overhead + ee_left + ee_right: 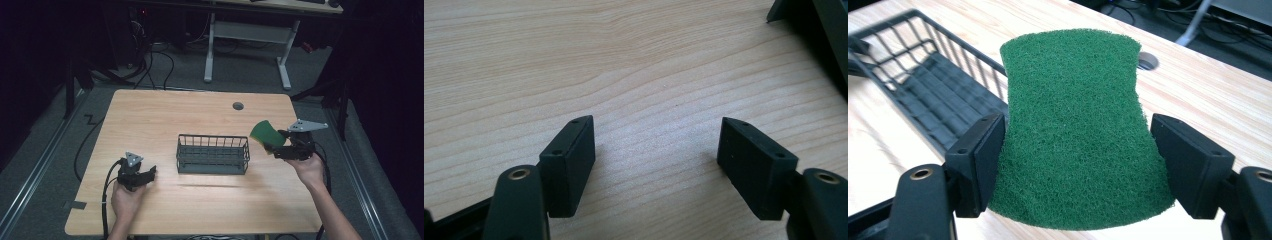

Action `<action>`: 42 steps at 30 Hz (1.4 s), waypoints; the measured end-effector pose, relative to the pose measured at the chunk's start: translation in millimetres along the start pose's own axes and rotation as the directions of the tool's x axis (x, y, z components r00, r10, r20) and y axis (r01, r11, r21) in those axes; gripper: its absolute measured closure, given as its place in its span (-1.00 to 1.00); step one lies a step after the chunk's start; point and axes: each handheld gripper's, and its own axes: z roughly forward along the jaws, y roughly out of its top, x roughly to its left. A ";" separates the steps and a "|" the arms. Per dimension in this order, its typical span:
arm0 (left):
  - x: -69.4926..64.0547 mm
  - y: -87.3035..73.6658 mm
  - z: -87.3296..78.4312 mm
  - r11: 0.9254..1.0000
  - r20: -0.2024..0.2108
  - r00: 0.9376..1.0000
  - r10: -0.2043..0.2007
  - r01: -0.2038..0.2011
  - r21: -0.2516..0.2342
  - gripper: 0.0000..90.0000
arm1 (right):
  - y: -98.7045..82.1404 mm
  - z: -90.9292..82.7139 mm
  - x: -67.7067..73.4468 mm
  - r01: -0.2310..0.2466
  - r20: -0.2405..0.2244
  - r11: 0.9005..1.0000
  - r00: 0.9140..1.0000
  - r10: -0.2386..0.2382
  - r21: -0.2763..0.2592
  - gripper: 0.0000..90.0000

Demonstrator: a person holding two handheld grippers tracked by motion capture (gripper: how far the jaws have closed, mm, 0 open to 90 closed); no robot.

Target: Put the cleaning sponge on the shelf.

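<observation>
Right gripper point(281, 144) raised beside wire basket point(213, 154), jaws pinching green fibrous pad point(1075, 145), bowed between them in right gripper view, left gripper point(656, 155) jaws stood apart over bare woodgrain table point(624, 60).

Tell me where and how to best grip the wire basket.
Grip the wire basket by its top rim wire on the near long side, coming from above with the left hand-held gripper, whose jaws stand open. The thin rim would likely fit between them; the walls are open mesh.
</observation>
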 end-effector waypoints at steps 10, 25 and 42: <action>0.2 0.0 0.0 1.000 0.001 1.000 -0.001 0.001 0.000 -0.28 | 32.0 3.9 24.0 0.083 -0.076 0.996 0.994 -0.084 -0.011 -0.45; 0.2 0.0 -0.1 1.000 0.001 1.000 -0.001 0.001 0.000 -0.28 | 55.7 55.3 45.9 0.214 -0.189 0.974 0.962 -0.196 0.076 -0.46; 0.1 0.0 0.0 1.000 0.000 1.000 -0.001 0.001 0.000 -0.28 | 46.3 87.2 43.5 0.276 -0.255 0.950 0.938 -0.233 0.147 -0.47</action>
